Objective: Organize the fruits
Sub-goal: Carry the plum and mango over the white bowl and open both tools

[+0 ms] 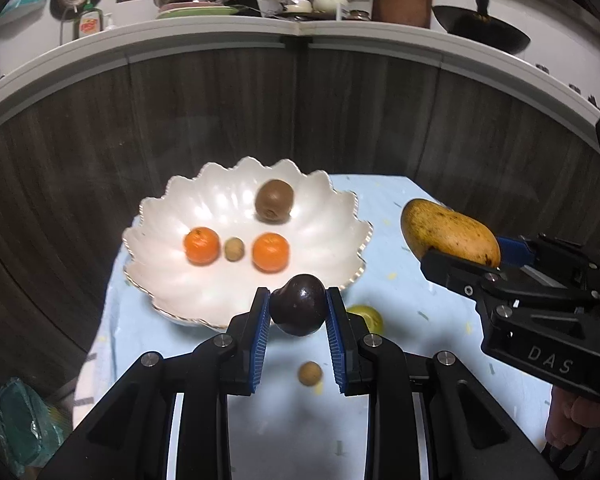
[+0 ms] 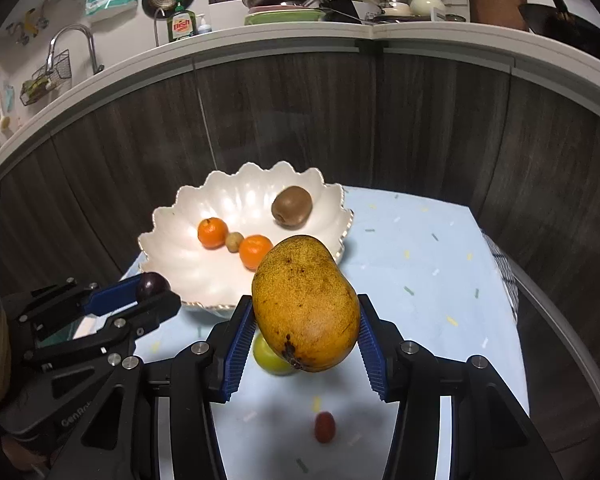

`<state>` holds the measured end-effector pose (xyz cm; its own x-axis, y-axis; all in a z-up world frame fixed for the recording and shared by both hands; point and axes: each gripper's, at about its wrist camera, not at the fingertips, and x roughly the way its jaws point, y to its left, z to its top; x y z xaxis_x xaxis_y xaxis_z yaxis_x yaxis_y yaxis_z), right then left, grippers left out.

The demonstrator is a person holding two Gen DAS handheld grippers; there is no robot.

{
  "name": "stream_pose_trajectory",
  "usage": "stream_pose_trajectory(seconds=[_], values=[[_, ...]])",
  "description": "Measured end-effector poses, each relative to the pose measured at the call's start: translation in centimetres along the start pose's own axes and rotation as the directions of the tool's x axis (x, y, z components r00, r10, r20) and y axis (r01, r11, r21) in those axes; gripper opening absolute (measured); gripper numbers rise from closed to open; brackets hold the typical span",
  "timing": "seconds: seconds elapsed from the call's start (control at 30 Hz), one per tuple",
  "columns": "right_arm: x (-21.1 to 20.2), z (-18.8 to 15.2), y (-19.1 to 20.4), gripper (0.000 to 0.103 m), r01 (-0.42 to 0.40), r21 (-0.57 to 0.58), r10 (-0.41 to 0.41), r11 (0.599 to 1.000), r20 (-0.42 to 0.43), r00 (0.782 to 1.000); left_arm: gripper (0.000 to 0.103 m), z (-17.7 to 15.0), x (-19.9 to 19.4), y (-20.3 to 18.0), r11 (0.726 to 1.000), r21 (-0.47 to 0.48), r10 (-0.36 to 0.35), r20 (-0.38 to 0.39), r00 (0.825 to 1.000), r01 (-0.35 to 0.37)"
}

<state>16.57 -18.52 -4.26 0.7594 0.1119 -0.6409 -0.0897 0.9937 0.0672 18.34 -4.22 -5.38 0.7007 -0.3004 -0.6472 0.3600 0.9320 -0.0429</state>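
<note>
White scalloped bowl (image 1: 236, 280), left wrist view, stands toward the far left corner of the pale blue table cloth (image 1: 412, 320); contents: one kiwi (image 1: 274, 200) at the far side, two oranges (image 1: 201, 245) (image 1: 271, 252) with a small tan fruit (image 1: 234, 249) between them; left gripper (image 1: 298, 312) clenched on a dark plum (image 1: 298, 308), raised at the bowl's near rim; below it on the cloth, a green fruit (image 1: 370, 316) partly hidden and a second small tan fruit (image 1: 310, 374); right gripper (image 1: 452, 260) at the right edge, grasping a yellow mango (image 1: 448, 230) above the cloth.

Right wrist view: right gripper (image 2: 306, 332) closed on the mango (image 2: 306, 304), held up near the bowl's (image 2: 180, 256) right rim; bowl holds the kiwi (image 2: 292, 206), both oranges (image 2: 213, 233) (image 2: 255, 251) and the tan fruit (image 2: 234, 241); green fruit (image 2: 270, 358) under the mango; small red fruit (image 2: 325, 427) near the cloth's front edge; left gripper (image 2: 152, 294) at left, grasping the plum (image 2: 152, 284).
</note>
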Motion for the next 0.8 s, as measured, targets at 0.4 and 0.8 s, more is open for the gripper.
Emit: stream_pose_trajectory(seconds=[0.4, 0.8], values=[[0.2, 2.7, 2.0, 0.05, -0.001, -0.003, 0.001, 1.0, 0.031, 1.0, 0.027, 2.0, -0.8, 3.0, 0.999, -0.032, 0.036, 0.038, 0.999, -0.035], [1.2, 4.6, 3.3, 0.05, 0.016, -0.006, -0.015, 1.0, 0.043, 0.999, 0.027, 3.5, -0.4, 5.3, 0.996, -0.06, 0.064, 0.055, 0.996, -0.061]])
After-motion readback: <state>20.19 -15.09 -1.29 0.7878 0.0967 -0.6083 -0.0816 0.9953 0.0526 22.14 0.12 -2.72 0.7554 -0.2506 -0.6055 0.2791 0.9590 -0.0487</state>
